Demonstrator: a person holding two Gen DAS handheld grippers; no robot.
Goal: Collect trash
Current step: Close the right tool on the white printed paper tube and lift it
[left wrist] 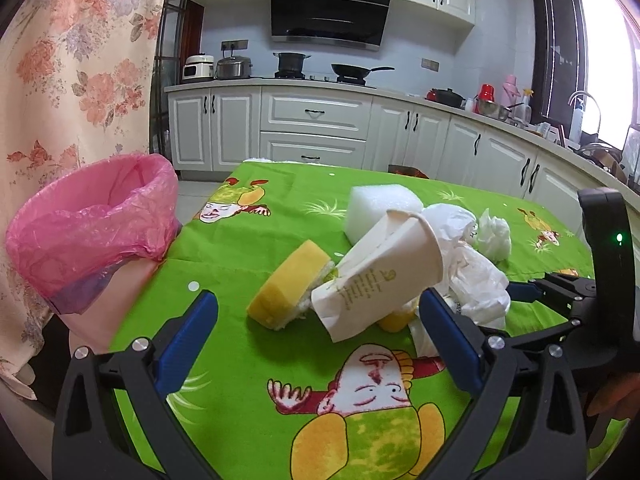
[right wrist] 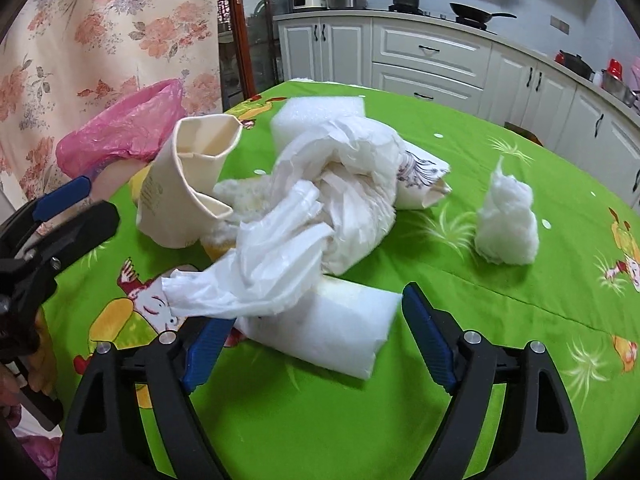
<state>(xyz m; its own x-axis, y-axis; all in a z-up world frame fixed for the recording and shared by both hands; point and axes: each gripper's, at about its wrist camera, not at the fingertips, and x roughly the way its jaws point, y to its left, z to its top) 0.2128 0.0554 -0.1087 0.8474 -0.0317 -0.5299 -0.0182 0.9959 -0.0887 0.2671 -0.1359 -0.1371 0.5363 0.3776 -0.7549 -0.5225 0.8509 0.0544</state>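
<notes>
A desk [left wrist: 248, 240] under a bright green cartoon-print cloth fills the lower half of both views, with white kitchen cabinets [left wrist: 316, 120], a black range hood [left wrist: 330, 12] and a stove with a pan [left wrist: 356, 69] along the top of the frame. A floral curtain [left wrist: 80, 60] hangs at the upper left.

At the desk's left edge stands a bin lined with a pink bag [left wrist: 96, 224], its mouth open. Bare green cloth lies in the lower centre of both views and to the right of the pile in the right wrist view.

The trash sits mid-desk: a crushed paper cup [left wrist: 380, 276], a yellow sponge [left wrist: 288, 288], a white foam block [right wrist: 316, 120], a crumpled plastic bag [right wrist: 320, 208], a white foam roll [right wrist: 332, 328] and a tissue wad [right wrist: 506, 224] apart at the right.

The left gripper [left wrist: 320, 320] has its jaws spread wide and empty, the cup's base just between the tips. The right gripper [right wrist: 316, 336] is likewise wide apart, holding nothing, the foam roll lying between its tips.
</notes>
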